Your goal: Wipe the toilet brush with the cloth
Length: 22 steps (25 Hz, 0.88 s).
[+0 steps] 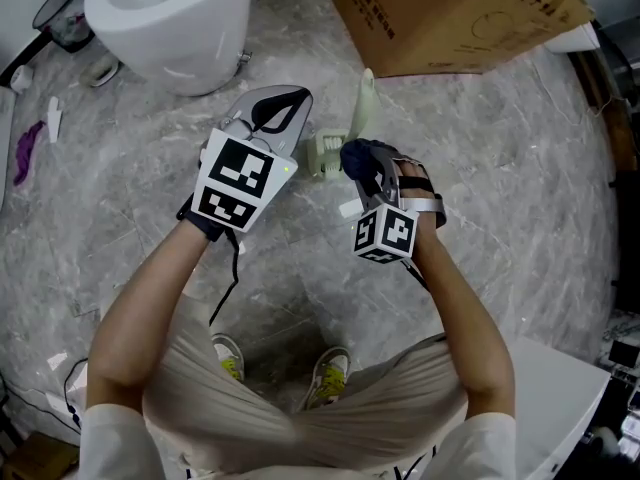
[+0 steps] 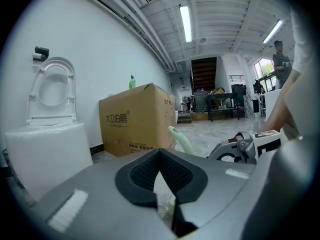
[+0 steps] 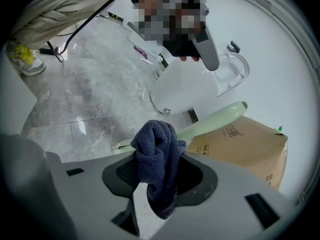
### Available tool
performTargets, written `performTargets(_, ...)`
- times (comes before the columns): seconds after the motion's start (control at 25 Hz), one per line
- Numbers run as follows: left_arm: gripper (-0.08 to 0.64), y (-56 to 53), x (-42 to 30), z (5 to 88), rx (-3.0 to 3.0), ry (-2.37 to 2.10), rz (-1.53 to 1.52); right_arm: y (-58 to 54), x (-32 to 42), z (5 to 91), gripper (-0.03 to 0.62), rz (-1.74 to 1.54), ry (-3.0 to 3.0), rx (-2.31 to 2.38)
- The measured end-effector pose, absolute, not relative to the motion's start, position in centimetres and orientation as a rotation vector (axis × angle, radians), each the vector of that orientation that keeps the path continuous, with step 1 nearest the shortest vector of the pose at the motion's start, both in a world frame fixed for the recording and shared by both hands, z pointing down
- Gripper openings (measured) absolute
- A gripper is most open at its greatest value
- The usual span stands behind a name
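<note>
Seemingly we are just beginning, our right gripper [image 3: 160, 179] clamping the dark blue terry cloth [image 3: 155, 154] beside the pale green plastic toilet brush [image 3: 215, 119] on the grey floor [image 1: 150, 168], left gripper [image 2: 160, 156] hovering closed, empty.

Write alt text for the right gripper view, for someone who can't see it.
The right gripper is shut on a bunched dark blue cloth, in front of a pale green brush handle that slants up to the right. Behind are a white toilet, a cardboard box and grey marble floor.
</note>
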<state>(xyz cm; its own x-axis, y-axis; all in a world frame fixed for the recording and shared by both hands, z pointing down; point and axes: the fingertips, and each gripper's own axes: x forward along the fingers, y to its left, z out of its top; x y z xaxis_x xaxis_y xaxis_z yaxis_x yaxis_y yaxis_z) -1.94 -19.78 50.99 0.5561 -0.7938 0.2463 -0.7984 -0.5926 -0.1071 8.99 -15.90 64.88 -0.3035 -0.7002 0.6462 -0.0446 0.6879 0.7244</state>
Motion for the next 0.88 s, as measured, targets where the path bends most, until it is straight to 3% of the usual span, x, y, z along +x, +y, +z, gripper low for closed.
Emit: performTargets(0.88, -0.002, -19.5, -1.7, 51.4, 2.771, -1.39, 0.461, -15.6, 10.1, 68.1, 0.17, -0.663, -1.728, 0.53)
